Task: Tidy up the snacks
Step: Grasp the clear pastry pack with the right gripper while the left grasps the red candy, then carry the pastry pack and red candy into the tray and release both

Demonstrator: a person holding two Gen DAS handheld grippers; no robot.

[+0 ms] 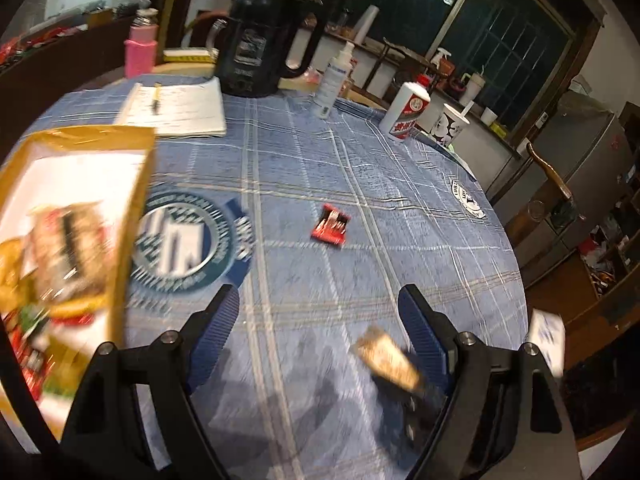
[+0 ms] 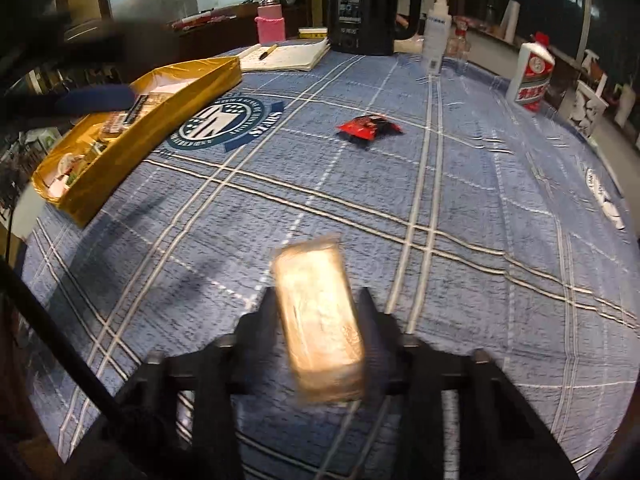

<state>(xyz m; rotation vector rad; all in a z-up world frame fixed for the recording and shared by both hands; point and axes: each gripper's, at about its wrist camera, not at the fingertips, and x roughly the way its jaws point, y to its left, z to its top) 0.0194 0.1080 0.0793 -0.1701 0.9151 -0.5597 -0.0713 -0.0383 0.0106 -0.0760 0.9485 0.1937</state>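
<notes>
A yellow tray with several snacks in it stands at the left of the table; it also shows in the left wrist view. A red snack packet lies mid-table, also in the right wrist view. My right gripper is shut on a pale golden snack bar, held above the cloth; the bar also shows in the left wrist view. My left gripper is open and empty beside the tray.
A blue plaid cloth covers the round table. At the back stand a black kettle, a notebook with a pen, a pink bottle, a spray bottle and a white liquor bottle.
</notes>
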